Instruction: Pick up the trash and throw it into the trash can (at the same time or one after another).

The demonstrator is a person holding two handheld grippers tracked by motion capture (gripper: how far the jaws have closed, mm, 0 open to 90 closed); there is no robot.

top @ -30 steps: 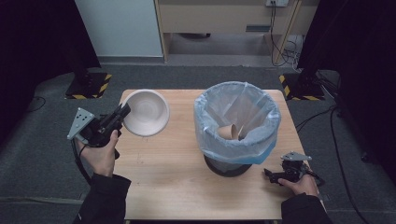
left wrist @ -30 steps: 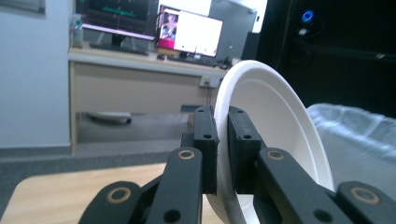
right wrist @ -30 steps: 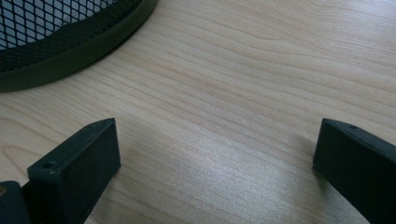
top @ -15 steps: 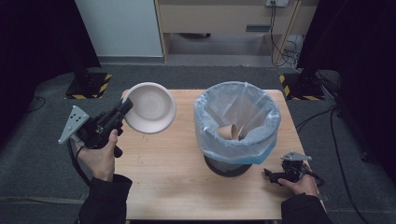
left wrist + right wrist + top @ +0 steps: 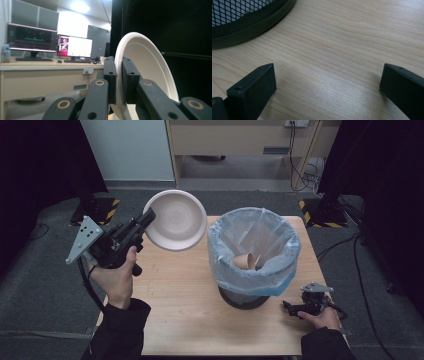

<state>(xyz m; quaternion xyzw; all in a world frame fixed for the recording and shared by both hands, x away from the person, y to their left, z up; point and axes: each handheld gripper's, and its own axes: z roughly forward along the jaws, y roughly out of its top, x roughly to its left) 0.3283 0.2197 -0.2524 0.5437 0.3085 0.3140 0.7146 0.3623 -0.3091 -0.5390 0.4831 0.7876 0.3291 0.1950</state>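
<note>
The left hand-held gripper (image 5: 148, 216) is clenched on the rim of a white bowl (image 5: 176, 226), and in the left gripper view the two black pads (image 5: 110, 78) press the thin rim from both sides. The bowl (image 5: 147, 75) stands almost on its edge, just ahead of this hand-held gripper, raised above the table (image 5: 185, 320), with its hollow side turned toward the bin. Such a grip on the rim is probably chosen because the bowl is too wide to take across its body, and the light material lets it hang from one point.

Well to the side of the bowl, away from the holding hand, stands a mesh waste bin (image 5: 254, 251) lined with a pale blue bag. Something brown already lies inside it, so I judge that the bowl is meant to be thrown in there as well; it is not yet over the opening.

The right hand-held gripper (image 5: 295, 309) rests low on the table just beside the foot of the bin (image 5: 242, 27). Its jaws stand wide apart and hold nothing; it seems only to wait, or perhaps to steady the bin if needed.
</note>
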